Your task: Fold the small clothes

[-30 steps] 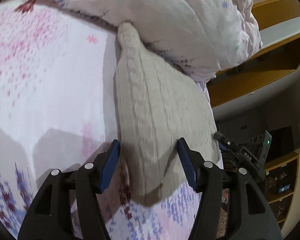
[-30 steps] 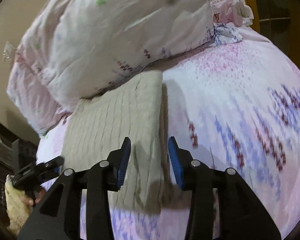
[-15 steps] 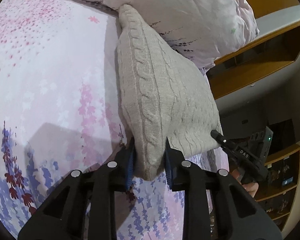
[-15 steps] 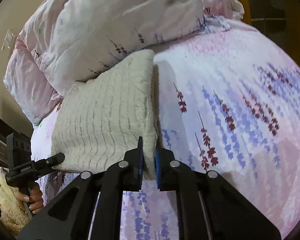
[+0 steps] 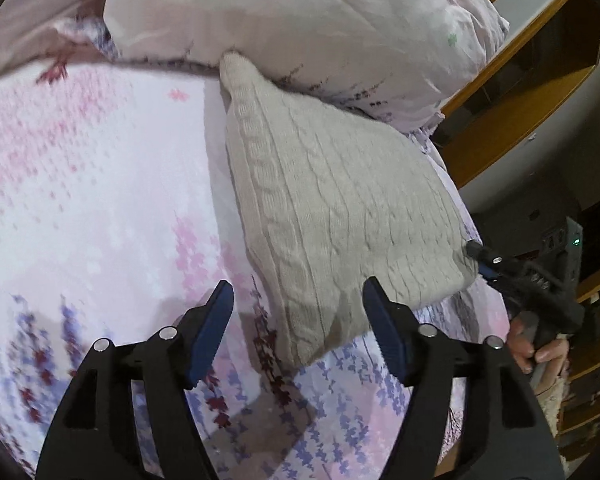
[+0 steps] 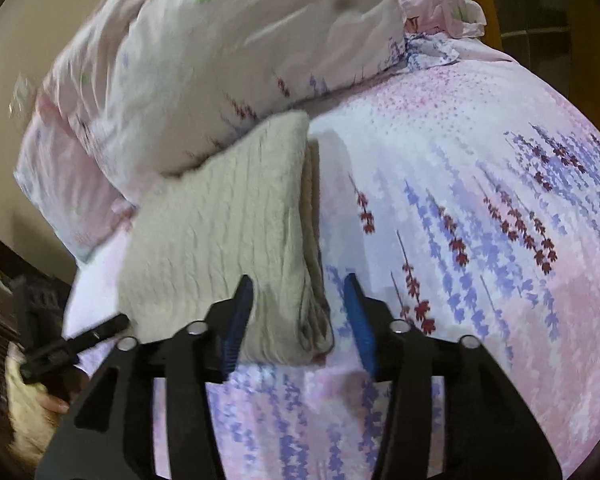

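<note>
A folded beige cable-knit sweater lies on the floral bed sheet, its far end against a pale pillow. My left gripper is open, its blue pads either side of the sweater's near corner without gripping it. In the right wrist view the same sweater lies left of centre. My right gripper is open around the sweater's near right corner. The right gripper also shows in the left wrist view at the sweater's right corner, held by a hand.
The pillow lies along the bed's far side. A wooden bed frame and shelves stand to the right. A crumpled pink cloth lies at the far corner of the bed. The sheet spreads to the right.
Both grippers were shut on the sweater's near corners half a second ago. They have opened and let go, and the sweater rests on the sheet.
</note>
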Motion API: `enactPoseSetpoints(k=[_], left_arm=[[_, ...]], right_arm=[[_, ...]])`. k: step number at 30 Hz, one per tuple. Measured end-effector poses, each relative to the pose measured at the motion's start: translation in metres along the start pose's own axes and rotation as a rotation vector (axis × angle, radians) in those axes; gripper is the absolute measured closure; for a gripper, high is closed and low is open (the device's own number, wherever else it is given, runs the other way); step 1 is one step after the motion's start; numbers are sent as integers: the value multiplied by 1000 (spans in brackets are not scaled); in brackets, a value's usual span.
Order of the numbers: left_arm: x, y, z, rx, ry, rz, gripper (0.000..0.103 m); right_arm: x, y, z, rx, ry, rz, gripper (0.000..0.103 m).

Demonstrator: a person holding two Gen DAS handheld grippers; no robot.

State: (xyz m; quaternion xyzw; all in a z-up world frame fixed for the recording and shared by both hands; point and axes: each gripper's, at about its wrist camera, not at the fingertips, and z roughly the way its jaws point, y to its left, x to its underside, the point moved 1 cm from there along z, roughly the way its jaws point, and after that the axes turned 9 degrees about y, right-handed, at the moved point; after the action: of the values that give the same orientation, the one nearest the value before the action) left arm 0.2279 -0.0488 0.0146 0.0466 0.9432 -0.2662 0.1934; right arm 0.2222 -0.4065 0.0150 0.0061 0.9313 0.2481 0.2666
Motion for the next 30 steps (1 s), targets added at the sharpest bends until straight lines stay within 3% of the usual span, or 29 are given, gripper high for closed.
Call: enactPoseSetpoints(k=[4,10,21,30], left_arm=[[-15,-3,1,-48,5,17,17],[-41,-3,14,-134,-12,42,10],[-66,-1,37,-47,21,21,6],[-78,2,51,47,44,-3,7]], right_arm=[[-20,-4,2,-44,13,33,44],[-47,-16,30,-121,83,131,43],[-64,-15,64,-153,145,146,42],[-68,-1,73,-173,171,73,42]])
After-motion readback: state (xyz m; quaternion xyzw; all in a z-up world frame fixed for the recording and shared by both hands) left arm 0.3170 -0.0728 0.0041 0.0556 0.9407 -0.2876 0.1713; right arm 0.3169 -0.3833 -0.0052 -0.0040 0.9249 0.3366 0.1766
